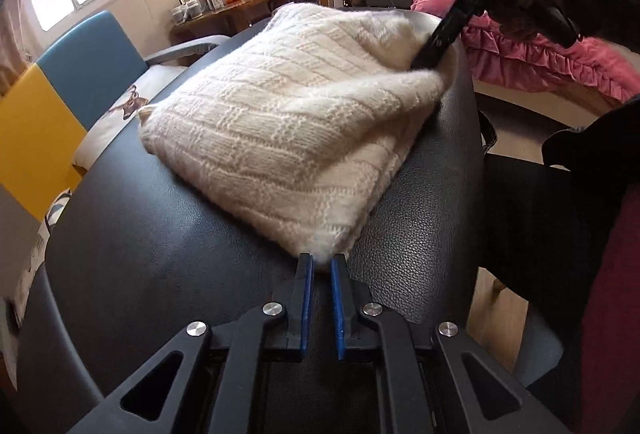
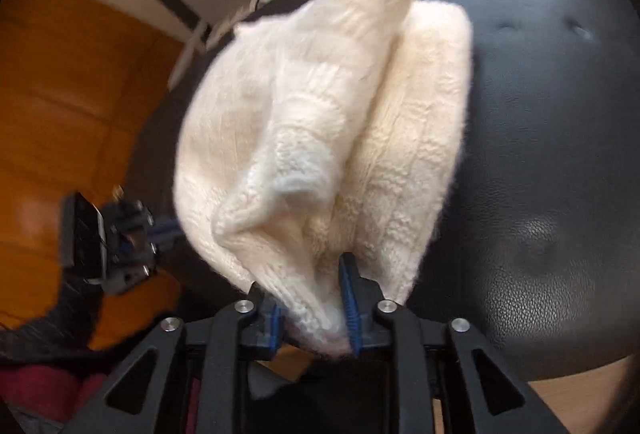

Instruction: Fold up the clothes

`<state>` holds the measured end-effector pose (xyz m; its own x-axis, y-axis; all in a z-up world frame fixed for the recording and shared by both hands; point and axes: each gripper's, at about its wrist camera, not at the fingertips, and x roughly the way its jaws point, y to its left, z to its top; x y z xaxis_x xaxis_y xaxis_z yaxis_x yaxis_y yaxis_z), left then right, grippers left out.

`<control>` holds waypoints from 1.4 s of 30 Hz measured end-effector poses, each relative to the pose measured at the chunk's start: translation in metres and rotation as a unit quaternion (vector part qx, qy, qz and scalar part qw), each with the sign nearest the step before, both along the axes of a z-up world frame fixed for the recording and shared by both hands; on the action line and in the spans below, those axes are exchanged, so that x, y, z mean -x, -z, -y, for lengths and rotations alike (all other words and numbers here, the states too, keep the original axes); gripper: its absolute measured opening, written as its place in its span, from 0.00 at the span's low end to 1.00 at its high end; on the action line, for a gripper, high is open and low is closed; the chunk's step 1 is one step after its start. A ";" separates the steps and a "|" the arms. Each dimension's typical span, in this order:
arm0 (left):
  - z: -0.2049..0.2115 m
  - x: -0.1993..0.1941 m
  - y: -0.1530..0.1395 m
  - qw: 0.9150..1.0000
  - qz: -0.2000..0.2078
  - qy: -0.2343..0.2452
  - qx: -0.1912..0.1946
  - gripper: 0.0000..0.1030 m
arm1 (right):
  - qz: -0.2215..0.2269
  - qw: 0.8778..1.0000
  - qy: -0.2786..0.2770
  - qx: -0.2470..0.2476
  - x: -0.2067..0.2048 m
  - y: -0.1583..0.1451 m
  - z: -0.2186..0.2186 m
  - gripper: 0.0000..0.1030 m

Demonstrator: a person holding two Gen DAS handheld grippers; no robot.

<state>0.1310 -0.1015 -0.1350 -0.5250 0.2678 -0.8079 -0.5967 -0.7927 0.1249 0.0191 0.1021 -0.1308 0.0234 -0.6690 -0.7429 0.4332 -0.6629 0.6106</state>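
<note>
Right wrist view: right gripper clamped on cream sweater; left gripper slightly parted, empty, touching its corner.

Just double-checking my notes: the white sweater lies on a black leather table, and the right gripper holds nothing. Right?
Not quite. The right gripper is shut on the sweater, as the right wrist view shows. The sweater does lie on the black leather table.

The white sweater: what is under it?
The sweater lies folded on a black leather cushion, which shows all around it. The right gripper pinches one edge; the left gripper sits at a corner. Anything between the folded layers is hidden.
</note>
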 end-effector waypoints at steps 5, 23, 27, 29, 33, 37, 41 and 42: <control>0.011 -0.001 -0.040 0.995 -0.018 -0.021 -0.094 0.08 | -0.010 0.996 0.047 0.081 0.000 -0.023 -0.034 0.33; -0.010 0.039 -0.012 0.989 0.031 -0.033 -0.143 0.09 | -0.015 0.975 0.152 0.162 0.079 -0.045 -0.080 0.58; -0.009 0.041 -0.008 0.990 0.037 -0.031 -0.133 0.09 | 0.027 0.976 0.155 0.148 0.113 -0.018 -0.052 0.58; -0.010 0.044 -0.006 0.991 0.042 -0.026 -0.124 0.09 | 0.021 0.981 0.146 0.124 0.118 -0.014 -0.046 0.58; -0.009 0.049 -0.001 0.990 0.055 -0.026 -0.130 0.09 | -0.070 0.991 0.117 0.005 0.112 -0.029 -0.014 0.17; -0.008 0.052 0.004 0.988 0.062 -0.030 -0.139 0.09 | -0.134 0.986 0.073 -0.070 0.103 -0.053 0.010 0.11; -0.008 0.052 0.008 0.988 0.068 -0.023 -0.137 0.09 | -0.222 0.971 0.061 -0.068 0.099 -0.104 0.017 0.10; -0.008 0.051 0.008 0.988 0.070 -0.019 -0.135 0.09 | -0.243 0.965 0.061 -0.073 0.100 -0.111 0.019 0.10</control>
